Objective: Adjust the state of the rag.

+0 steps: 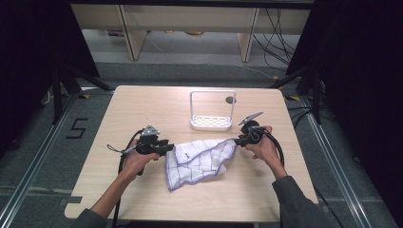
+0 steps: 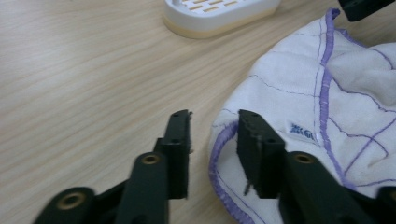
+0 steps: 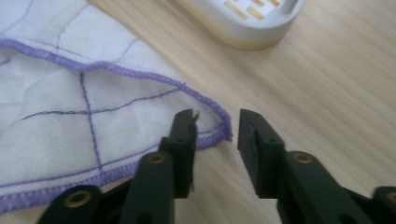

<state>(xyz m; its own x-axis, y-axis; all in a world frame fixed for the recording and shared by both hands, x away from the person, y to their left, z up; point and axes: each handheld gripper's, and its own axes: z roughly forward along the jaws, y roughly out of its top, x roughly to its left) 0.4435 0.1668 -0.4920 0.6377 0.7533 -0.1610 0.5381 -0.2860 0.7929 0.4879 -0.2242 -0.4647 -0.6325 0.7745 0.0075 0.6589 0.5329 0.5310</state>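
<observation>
Cloth [image 1: 202,159] lies crumpled on table [image 1: 142,104], just in front of the white rack [image 1: 212,111]. Left gripper [image 1: 167,148] at cloth's left edge, jaws apart, hem betw. them, not pinched. Right gripper [image 1: 239,140] at cloth's right corner, jaws apart, nothing clamped. Rack stands beyond cloth, twd table's far side.

Both forearms come in from the bottom of the high view, angling toward the middle of the frame. The left gripper [image 1: 164,148] sits left of centre pointing right, the right gripper [image 1: 239,140] right of centre pointing left, both with jaws apart and nothing pinched between them.
</observation>
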